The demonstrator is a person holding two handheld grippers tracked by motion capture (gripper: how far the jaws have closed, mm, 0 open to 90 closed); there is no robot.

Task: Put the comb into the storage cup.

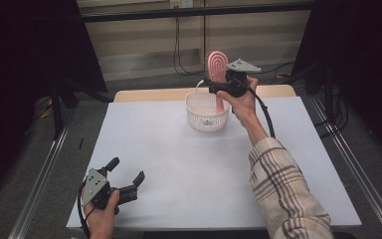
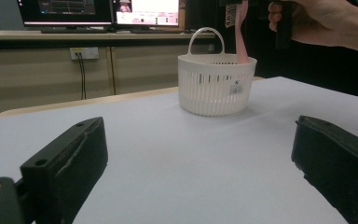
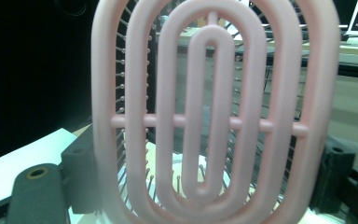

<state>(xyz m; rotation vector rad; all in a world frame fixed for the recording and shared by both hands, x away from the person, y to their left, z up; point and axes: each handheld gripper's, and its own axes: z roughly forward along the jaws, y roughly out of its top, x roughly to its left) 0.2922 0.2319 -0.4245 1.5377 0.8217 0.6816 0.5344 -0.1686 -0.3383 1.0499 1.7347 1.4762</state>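
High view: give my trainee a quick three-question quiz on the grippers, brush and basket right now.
1. True or false: the left gripper holds the pink hairbrush.
2. Where is the brush's handle? A) flat on the table B) dipping into the white basket C) beside the basket
3. Which gripper's jaws stand apart with nothing between them?

Key: 1 false, the right gripper holds it; 2 B; 3 left.

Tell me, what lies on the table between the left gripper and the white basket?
Nothing: in the high view, bare white table separates the left gripper from the basket.
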